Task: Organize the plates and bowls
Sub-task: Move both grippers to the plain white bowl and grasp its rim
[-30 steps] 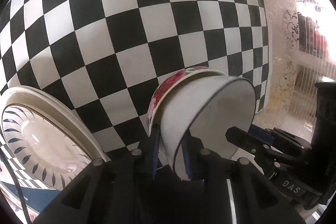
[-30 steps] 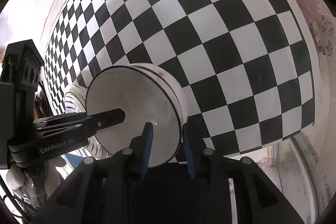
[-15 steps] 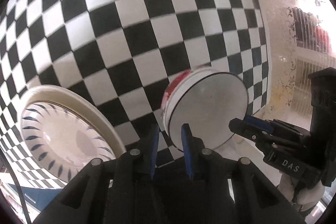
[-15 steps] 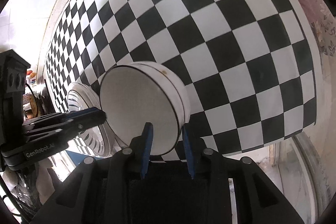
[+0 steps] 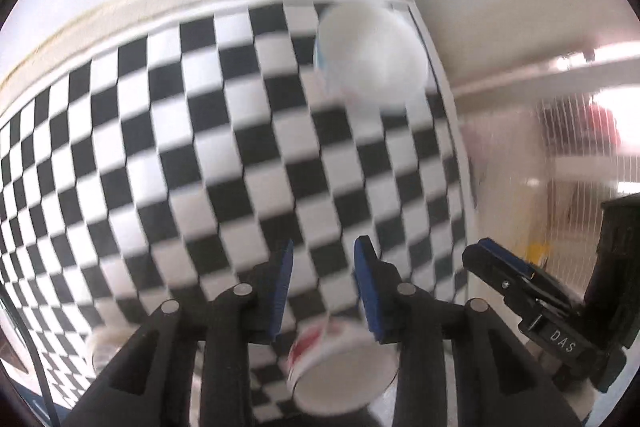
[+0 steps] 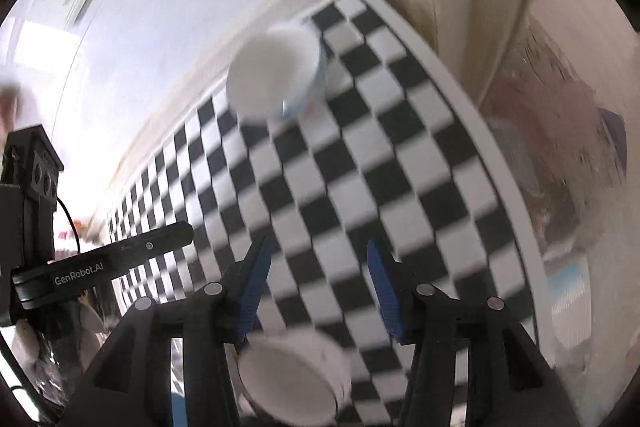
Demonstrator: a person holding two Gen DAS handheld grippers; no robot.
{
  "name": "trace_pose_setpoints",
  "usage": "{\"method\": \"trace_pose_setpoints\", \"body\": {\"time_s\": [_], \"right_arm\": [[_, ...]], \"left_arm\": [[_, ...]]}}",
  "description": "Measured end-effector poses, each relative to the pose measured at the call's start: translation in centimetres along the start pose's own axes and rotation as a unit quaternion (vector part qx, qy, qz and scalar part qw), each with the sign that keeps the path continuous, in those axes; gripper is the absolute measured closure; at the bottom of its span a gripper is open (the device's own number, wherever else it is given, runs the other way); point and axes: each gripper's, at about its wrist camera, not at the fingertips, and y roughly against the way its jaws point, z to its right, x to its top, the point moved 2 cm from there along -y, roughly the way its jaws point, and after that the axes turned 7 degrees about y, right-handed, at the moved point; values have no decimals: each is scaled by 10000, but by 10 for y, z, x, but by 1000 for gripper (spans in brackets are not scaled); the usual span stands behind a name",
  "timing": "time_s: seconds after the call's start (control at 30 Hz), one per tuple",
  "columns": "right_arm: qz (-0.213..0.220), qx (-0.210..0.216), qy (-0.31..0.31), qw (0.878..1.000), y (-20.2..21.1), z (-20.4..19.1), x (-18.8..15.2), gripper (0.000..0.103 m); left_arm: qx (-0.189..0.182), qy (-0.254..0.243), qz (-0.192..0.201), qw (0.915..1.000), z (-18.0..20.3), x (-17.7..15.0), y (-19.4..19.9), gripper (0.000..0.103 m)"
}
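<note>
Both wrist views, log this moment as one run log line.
left gripper: jaws open, empty | right gripper: jaws open, empty | red-patterned white bowl: on checkered table | blue-trimmed white bowl: far corner

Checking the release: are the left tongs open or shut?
Open. The left tongs show a checkered gap, the floral bowl lying below.

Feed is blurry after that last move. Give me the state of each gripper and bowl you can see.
Left gripper: open, holding nothing.
Right gripper: open, holding nothing.
Floral bowl: released, on the checkered tablecloth below the grippers, opening facing the cameras.
White bowl with blue band: at the far corner, untouched.
</note>
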Motion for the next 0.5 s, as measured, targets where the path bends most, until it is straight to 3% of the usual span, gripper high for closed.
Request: {"method": "trace_pose_setpoints", "body": {"time_s": [0.1,0.23,0.5], "right_arm": [[101,105,-73,9999,-8,5,42,50],[67,-69,-43,9999,-31,5,93,50],[-259,-375,173,9988,-73,3,139,52]], "left_arm": [[-32,132,125,9998,4,37,-5,74],[43,150,94,9998,16,78,-28,74],[262,115,1,9996,19,120,-62,74]]}}
